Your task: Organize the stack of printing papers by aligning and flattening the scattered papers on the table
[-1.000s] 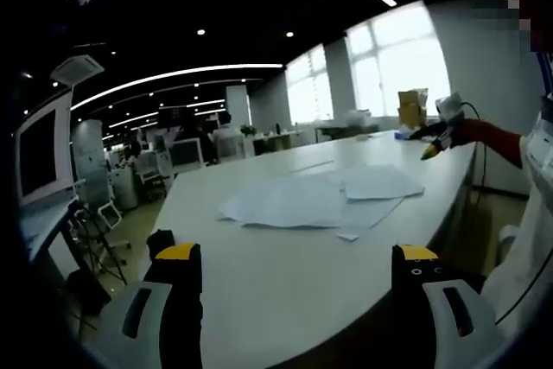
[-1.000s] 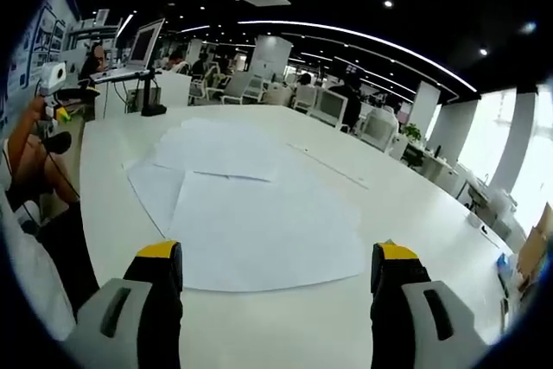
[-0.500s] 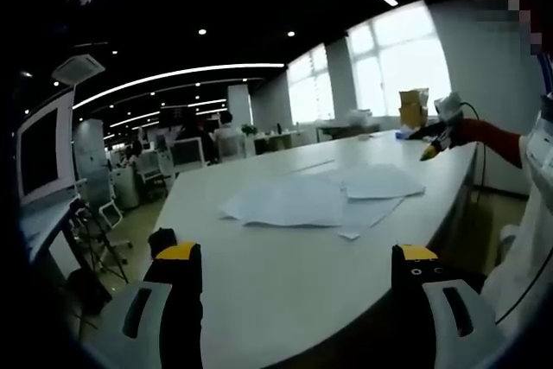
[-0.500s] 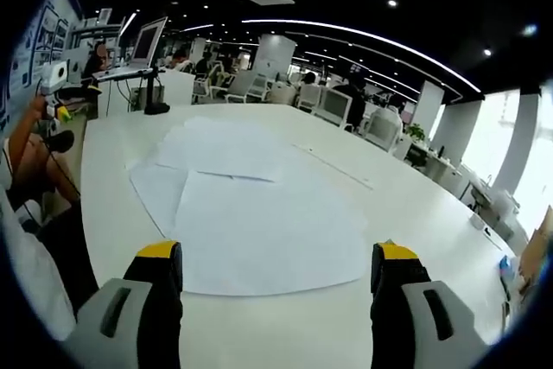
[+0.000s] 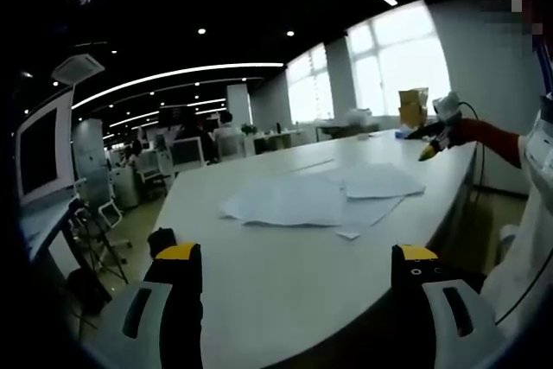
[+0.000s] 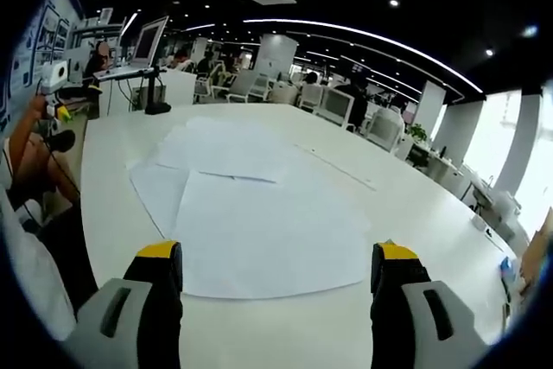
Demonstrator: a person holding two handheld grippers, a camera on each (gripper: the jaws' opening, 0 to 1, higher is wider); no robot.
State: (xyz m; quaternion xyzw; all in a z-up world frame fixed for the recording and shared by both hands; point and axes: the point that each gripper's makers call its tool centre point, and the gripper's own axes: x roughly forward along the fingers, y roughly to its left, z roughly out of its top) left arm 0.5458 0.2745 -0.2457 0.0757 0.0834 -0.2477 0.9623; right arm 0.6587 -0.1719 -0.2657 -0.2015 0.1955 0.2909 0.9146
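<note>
White papers [image 6: 251, 213] spread overlapping and askew on the white desk [image 6: 415, 213], left tool [image 5: 298, 257] held jaws apart short of them; right tool [image 6: 275, 257] jaws apart, over the nearest sheet's edge

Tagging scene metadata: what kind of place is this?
Most likely an open-plan office: a long white table with scattered papers, desks with a monitor and office chairs behind, people seated there, strip ceiling lights and large windows.

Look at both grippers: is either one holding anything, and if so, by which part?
Nothing is held. The left gripper and right gripper both stand open and apart from the scattered papers lying on the white table.
</note>
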